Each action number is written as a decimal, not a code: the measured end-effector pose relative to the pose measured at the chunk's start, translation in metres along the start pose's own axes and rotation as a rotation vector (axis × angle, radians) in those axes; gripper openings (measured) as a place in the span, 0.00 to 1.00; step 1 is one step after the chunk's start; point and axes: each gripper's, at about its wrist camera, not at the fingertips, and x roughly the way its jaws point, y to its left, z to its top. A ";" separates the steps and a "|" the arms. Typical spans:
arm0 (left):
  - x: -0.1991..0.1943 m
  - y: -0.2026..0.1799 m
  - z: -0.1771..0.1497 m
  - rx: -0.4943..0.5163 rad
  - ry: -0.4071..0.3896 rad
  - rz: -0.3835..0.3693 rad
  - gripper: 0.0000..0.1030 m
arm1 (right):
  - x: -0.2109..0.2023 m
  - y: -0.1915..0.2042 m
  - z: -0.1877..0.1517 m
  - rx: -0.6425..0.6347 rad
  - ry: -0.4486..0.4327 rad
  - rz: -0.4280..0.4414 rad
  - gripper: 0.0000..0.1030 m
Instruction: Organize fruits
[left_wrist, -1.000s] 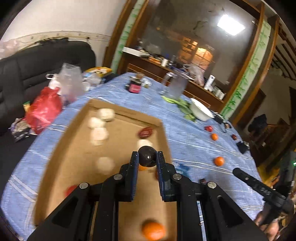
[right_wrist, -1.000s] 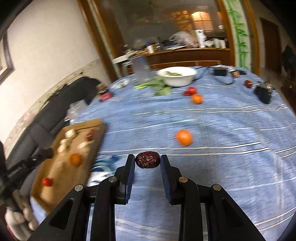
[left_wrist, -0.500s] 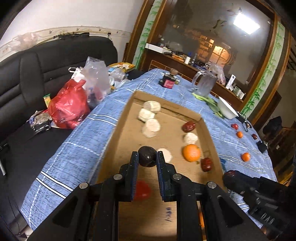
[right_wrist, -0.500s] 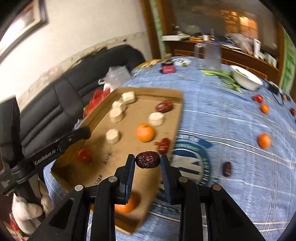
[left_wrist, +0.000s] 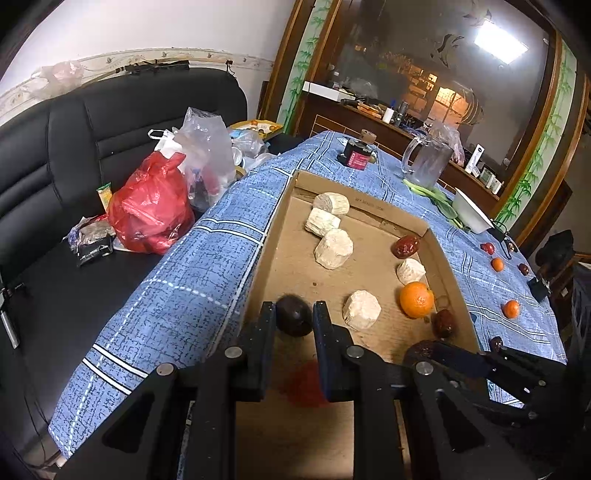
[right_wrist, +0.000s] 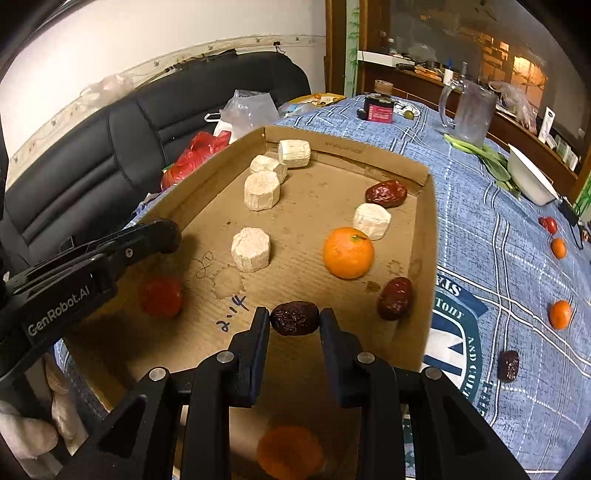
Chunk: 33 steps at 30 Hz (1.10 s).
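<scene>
The left gripper (left_wrist: 294, 320) is clamped on a dark round fruit (left_wrist: 294, 319) above the near left part of the cardboard tray (left_wrist: 373, 211). The right gripper (right_wrist: 294, 324) pinches a wrinkled red date (right_wrist: 294, 318) over the tray's near edge. Only the right wrist view shows the red tomato (right_wrist: 161, 297) clearly, beside the left gripper's arm. Only the left view shows the red plastic bag (left_wrist: 151, 210) in full on the black sofa (left_wrist: 55, 147). An orange (right_wrist: 347, 252) and pale root chunks (right_wrist: 251, 249) lie in the tray; more fruit sits loose on the blue tablecloth (right_wrist: 491, 236).
</scene>
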 end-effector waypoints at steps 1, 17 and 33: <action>0.000 0.000 0.000 0.001 -0.002 -0.003 0.22 | 0.001 0.002 0.000 -0.009 0.000 -0.005 0.30; -0.028 -0.006 0.005 0.000 -0.062 -0.011 0.57 | 0.000 0.007 -0.001 0.012 0.019 0.020 0.41; -0.069 -0.032 0.007 0.053 -0.147 0.013 0.71 | -0.059 -0.034 -0.020 0.158 -0.097 0.008 0.53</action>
